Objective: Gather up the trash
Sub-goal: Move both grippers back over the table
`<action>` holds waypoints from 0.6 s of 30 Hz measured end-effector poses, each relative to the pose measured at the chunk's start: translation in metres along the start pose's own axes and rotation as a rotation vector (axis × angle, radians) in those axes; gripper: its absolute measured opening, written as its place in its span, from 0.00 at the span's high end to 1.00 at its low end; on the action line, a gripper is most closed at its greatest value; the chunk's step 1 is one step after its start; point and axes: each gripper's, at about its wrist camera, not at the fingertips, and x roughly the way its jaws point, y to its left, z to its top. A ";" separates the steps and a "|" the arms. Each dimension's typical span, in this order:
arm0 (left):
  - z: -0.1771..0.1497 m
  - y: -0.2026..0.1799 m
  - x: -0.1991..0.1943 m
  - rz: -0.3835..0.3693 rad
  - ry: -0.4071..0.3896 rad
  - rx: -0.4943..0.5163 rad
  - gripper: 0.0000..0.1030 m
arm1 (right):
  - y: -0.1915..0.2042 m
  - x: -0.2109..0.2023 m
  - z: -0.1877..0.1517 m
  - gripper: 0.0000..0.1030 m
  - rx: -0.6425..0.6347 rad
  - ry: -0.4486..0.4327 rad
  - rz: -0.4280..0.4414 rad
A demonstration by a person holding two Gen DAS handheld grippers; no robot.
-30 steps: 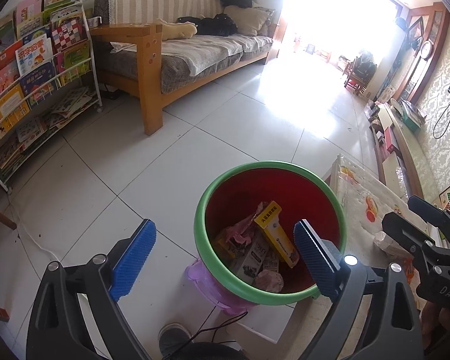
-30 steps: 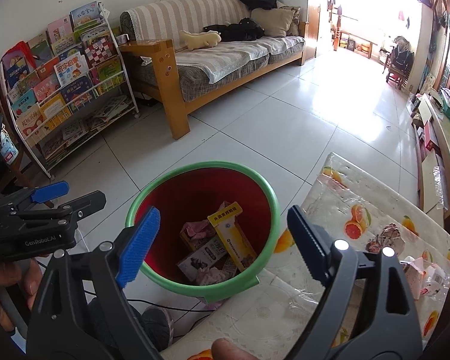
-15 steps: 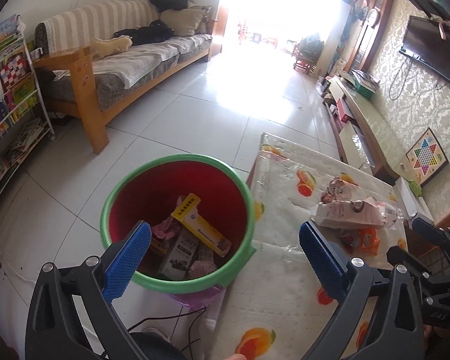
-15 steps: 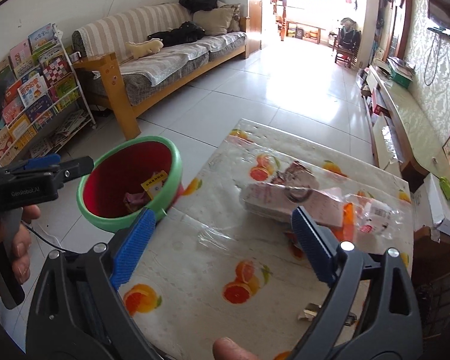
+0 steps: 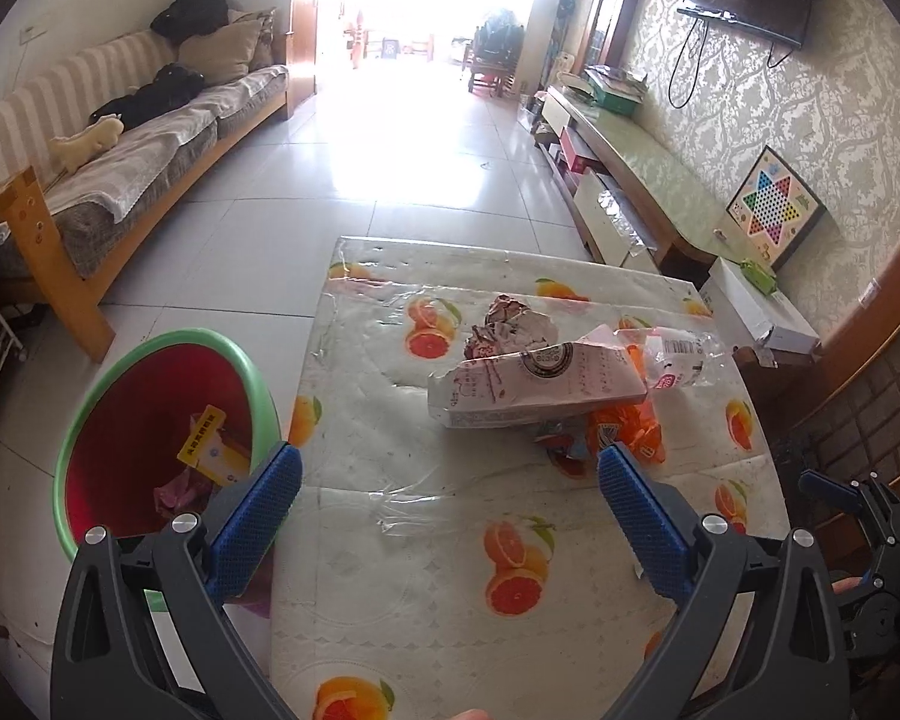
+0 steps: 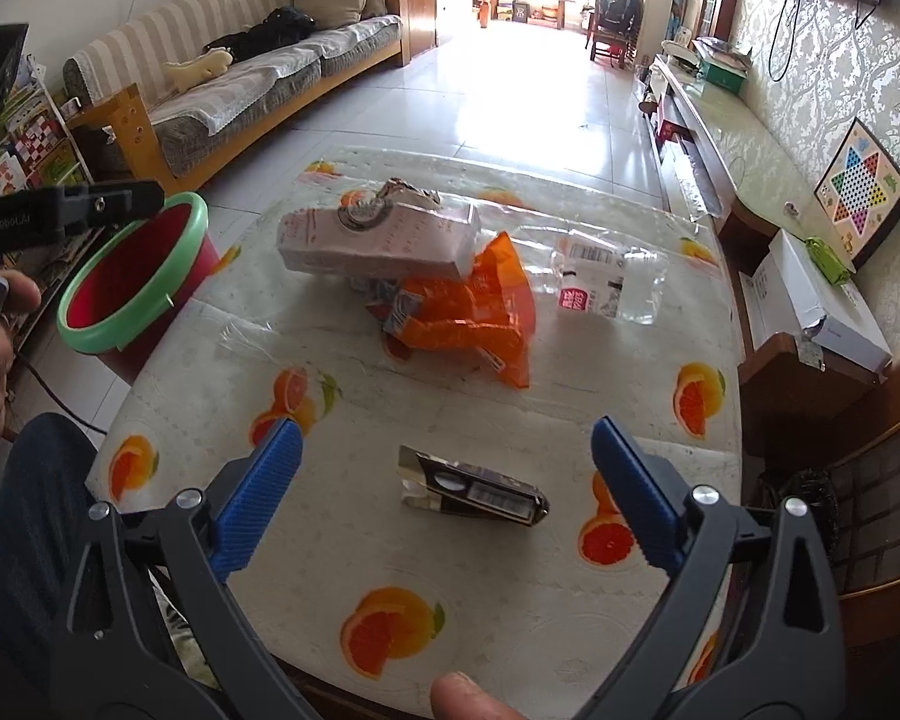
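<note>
Near the tabletop's (image 6: 510, 588) front edge lies a dark flattened carton (image 6: 473, 487), just ahead of my right gripper (image 6: 447, 495), whose jaws are spread wide with nothing between them. My left gripper (image 5: 450, 519) is equally agape and holds nothing. Mid-table sit a pink box (image 6: 378, 240), an orange wrapper (image 6: 480, 312) and a clear bottle (image 6: 606, 285). The green-rimmed bin (image 5: 144, 420) stands off the left edge.
</note>
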 end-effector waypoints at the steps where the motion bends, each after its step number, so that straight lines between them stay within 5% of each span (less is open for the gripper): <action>1: 0.001 -0.003 0.004 -0.001 0.007 0.004 0.07 | -0.004 0.005 -0.005 0.07 -0.011 0.018 0.004; 10: 0.003 -0.015 0.042 0.012 0.085 0.076 0.07 | -0.008 0.047 -0.026 0.08 -0.103 0.101 0.022; 18: 0.018 -0.039 0.073 -0.004 0.109 0.219 0.07 | -0.020 0.081 -0.032 0.37 -0.116 0.176 0.073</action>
